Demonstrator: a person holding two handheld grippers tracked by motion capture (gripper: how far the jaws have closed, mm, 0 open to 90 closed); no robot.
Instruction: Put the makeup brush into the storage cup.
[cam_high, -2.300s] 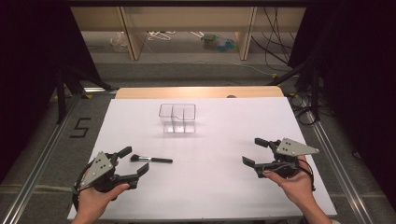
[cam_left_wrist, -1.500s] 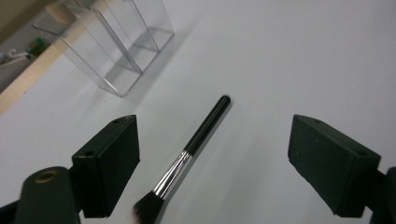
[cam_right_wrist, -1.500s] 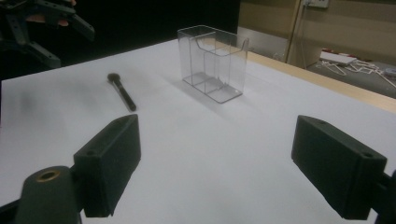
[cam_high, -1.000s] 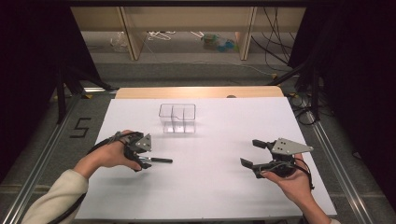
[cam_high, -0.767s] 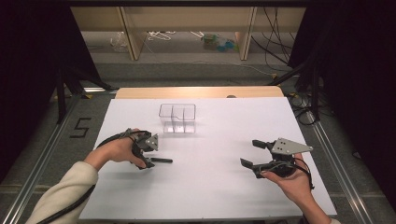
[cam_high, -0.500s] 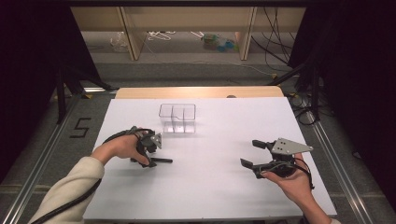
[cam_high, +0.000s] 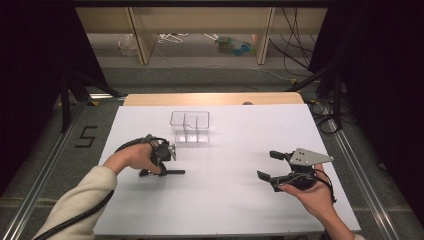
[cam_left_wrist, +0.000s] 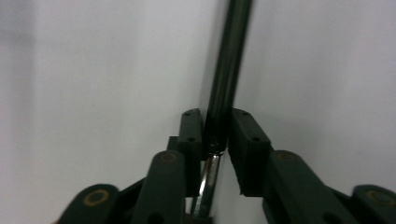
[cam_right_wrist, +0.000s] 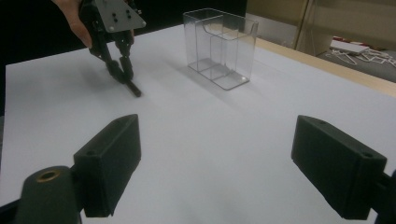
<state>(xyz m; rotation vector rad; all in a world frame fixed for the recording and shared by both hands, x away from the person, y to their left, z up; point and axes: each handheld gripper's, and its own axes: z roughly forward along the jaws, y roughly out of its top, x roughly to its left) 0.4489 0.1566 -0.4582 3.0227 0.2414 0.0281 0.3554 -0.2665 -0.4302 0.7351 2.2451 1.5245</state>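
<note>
White table (cam_high: 240, 200), left gripper (cam_left_wrist: 215, 135) apparently gripping brush (cam_left_wrist: 229, 70).

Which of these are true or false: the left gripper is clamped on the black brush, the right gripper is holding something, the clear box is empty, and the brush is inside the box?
1. The left gripper is shut on the black brush. True; its jaws have just been closing and now pinch the handle.
2. The right gripper holds something. False; its jaws stand wide open with nothing between them.
3. The clear divided box is empty. True.
4. The brush is inside the box. False; it lies on the white table, in front of the box.
</note>
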